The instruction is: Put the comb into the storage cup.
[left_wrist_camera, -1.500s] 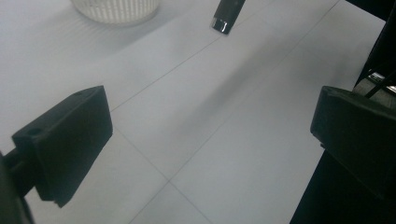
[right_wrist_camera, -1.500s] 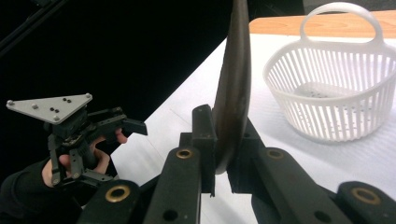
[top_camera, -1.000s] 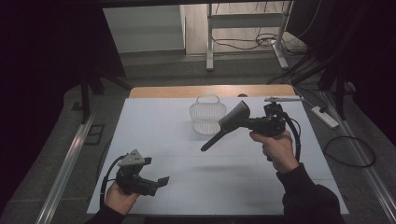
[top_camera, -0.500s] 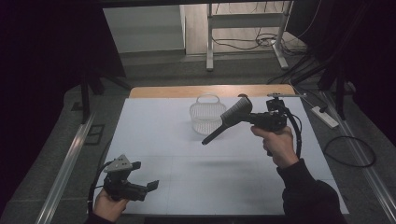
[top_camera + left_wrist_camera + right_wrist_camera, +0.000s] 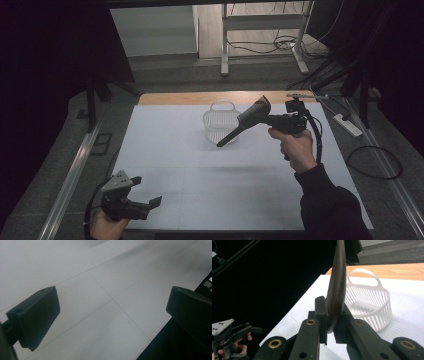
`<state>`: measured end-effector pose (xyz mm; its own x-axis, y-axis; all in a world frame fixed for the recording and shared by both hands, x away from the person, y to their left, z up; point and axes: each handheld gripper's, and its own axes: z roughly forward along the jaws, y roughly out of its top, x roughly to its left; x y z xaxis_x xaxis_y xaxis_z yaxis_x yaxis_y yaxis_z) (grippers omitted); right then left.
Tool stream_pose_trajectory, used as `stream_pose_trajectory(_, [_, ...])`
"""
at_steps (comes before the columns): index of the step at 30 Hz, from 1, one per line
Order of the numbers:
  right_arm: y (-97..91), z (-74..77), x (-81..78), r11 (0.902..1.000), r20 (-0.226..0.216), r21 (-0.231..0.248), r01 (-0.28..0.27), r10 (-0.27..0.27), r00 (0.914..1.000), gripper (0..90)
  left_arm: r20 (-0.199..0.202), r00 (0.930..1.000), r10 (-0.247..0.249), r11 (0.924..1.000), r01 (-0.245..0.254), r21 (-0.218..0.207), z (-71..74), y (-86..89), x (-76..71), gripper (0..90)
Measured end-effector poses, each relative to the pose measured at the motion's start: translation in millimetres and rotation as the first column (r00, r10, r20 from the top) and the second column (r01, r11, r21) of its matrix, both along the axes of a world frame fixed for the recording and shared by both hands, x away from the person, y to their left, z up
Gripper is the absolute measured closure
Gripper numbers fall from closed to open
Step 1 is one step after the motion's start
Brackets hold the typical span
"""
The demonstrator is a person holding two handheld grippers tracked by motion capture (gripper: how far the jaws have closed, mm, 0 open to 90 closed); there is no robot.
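- Dark brush (image 5: 246, 121): a long object with a wide head and a slim handle, probably a brush or scraper; the exact type can't be made out. It is off the worktop (image 5: 200, 165), held in the air with its handle sloping down and left and its head up at the right.
- Right tongs (image 5: 264, 118): clamped on the wide head end of the brush. In the right gripper view the two pads pinch the thin dark blade (image 5: 336, 287) from both sides with no gap, so the grip looks firm.
- White basket (image 5: 221, 123): slatted, with a loop handle, upright at the far middle of the worktop. In the high view the tip of the brush handle overlaps its right-hand near edge; whether it touches the rim or hangs just above it cannot be told. The right gripper view shows the basket (image 5: 368, 306) with a perforated floor and nothing in it.
- Left tongs (image 5: 134, 205): at the near left corner of the worktop, well apart from brush and basket. The jaws stand wide apart with only bare white surface between them, holding nothing.
- Progress, as a judgement: pick-up is done and the carry to the basket is nearly complete. Left to do: bring the brush over the opening, lower it in, let go, withdraw.
- Note: the brush looks longer than the basket, so it will probably rest tilted against the rim.
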<state>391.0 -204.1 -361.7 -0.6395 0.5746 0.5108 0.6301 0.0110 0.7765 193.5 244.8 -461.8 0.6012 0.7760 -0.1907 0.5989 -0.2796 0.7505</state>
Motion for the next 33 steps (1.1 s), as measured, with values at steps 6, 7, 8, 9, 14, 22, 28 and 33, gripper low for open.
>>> stream_pose_trajectory(6, [0.6,0.6,6.4,0.9998,-0.004,0.010,0.016,-0.016,0.9999,83.4,0.006,0.9996,0.028,0.9995,-0.028,0.013,0.6,6.2,-6.3,0.0])
stream_pose_trajectory(7, [1.1,0.9,7.7,0.9998,-0.004,0.013,0.018,-0.018,0.9998,83.4,0.007,0.9995,0.031,0.9994,-0.031,0.014,0.5,7.1,-7.2,0.0])
stream_pose_trajectory(8, [1.6,1.4,8.8,0.9997,-0.003,0.013,0.020,-0.020,0.9998,83.4,0.006,0.9994,0.033,0.9993,-0.033,0.015,0.5,7.8,-7.9,0.0])
stream_pose_trajectory(9, [2.0,1.9,9.5,0.9997,-0.004,0.012,0.020,-0.020,0.9998,83.4,0.010,0.9992,0.039,0.9991,-0.039,0.017,0.4,8.7,-9.0,0.0])
stream_pose_trajectory(14, [4.0,6.1,15.6,0.9995,0.004,0.006,0.032,-0.032,0.9995,83.4,0.021,0.9987,0.046,0.9989,-0.046,0.013,0.9,12.4,-12.2,0.0])
stream_pose_trajectory(22, [8.3,12.2,26.3,0.9990,0.013,-0.001,0.044,-0.044,0.9990,83.4,0.026,0.9983,0.051,0.9987,-0.051,0.004,1.4,14.9,-14.8,0.0])
stream_pose_trajectory(28, [13.0,15.3,33.4,0.9985,0.018,-0.008,0.054,-0.054,0.9984,83.4,0.028,0.9985,0.047,0.9989,-0.047,0.005,1.9,15.1,-16.2,0.0])
stream_pose_trajectory(33, [15.4,17.0,38.9,0.9980,0.021,-0.014,0.062,-0.061,0.9979,83.4,0.024,0.9991,0.035,0.9993,-0.035,0.016,1.6,13.8,-15.6,0.0])
